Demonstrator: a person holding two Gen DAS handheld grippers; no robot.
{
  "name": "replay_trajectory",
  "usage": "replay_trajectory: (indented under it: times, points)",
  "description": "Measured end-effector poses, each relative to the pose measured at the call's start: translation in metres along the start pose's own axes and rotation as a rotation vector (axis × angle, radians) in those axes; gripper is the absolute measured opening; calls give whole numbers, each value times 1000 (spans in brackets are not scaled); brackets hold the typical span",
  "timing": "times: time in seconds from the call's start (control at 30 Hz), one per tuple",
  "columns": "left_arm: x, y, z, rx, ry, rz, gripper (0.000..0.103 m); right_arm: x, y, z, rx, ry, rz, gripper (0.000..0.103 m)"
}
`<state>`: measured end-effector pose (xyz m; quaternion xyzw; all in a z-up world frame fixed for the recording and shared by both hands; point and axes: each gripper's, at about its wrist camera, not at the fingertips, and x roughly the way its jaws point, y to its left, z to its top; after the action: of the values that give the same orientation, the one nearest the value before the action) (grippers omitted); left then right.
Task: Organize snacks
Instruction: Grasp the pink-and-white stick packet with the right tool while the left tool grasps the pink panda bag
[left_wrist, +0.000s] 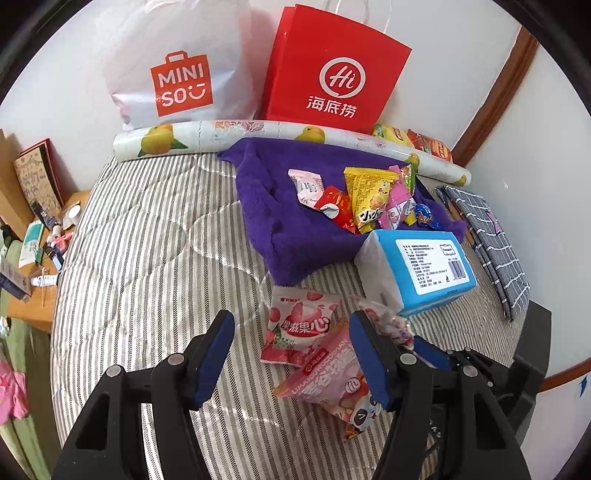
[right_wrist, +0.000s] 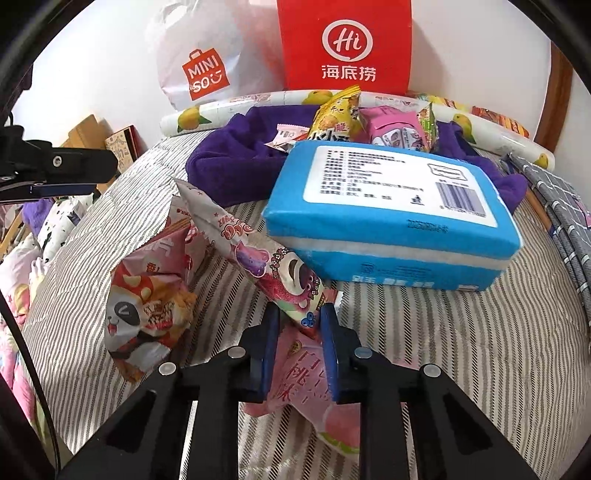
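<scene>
1. Far left, a wooden desk (left_wrist: 35, 295) sits crowded with small tubes and boxes, butting right against the bed's edge. No room there.
2. Next over, the striped quilt (left_wrist: 147, 258) on the bed lies bare and wide, soft and stitched. That's my open room.
3. My left tool (left_wrist: 291, 360) hangs over that quilt, fingers partly apart, nothing pinched between them. Two pouches lie under its span: a strawberry snack pouch (left_wrist: 299, 328) and a pink panda snack bag (left_wrist: 332, 395), both crinkly foil.
4. Back at the wall, two bags stand upright: one white plastic bag (left_wrist: 177, 70), one stiff red paper bag (left_wrist: 332, 74). A long fruit-print roll (left_wrist: 229, 136) lies along their feet.
5. Centre, a fuzzy purple towel (left_wrist: 273, 206) cradles a heap of small snack packets (left_wrist: 369, 203), too jumbled to count exactly.
6. My right tool (right_wrist: 299, 325) is clamped tight on the corner of a long pink bear snack wrapper (right_wrist: 258, 262), which slants up to the left. A peach snack pouch (right_wrist: 306, 387) lies beneath the fingers.
7. Just right, one blue tissue pack (right_wrist: 391, 218), blocky and smooth, its near edge resting over the bear wrapper.
8. Far right, folded grey checked cloth (right_wrist: 554, 206) runs to the bed's edge.
</scene>
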<state>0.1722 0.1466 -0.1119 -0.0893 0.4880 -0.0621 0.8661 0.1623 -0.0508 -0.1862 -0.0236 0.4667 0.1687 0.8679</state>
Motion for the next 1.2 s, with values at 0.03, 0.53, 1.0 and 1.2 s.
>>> replay_trajectory:
  times: [0.03,0.53,1.0,1.2]
  points:
    - [-1,0,-1,1,-1,1,62,-2,-1,-1,2,-1,1,22]
    - [-6,18,-14,-64,-2,8,62,-32,-27,-10,31,-36,-10,20]
    - [11,12,-23,-69,47,16,62,-60,-40,-22,-45,-62,14,54]
    - [10,14,-21,-91,44,8,62,-40,-21,0,-140,-73,50,64]
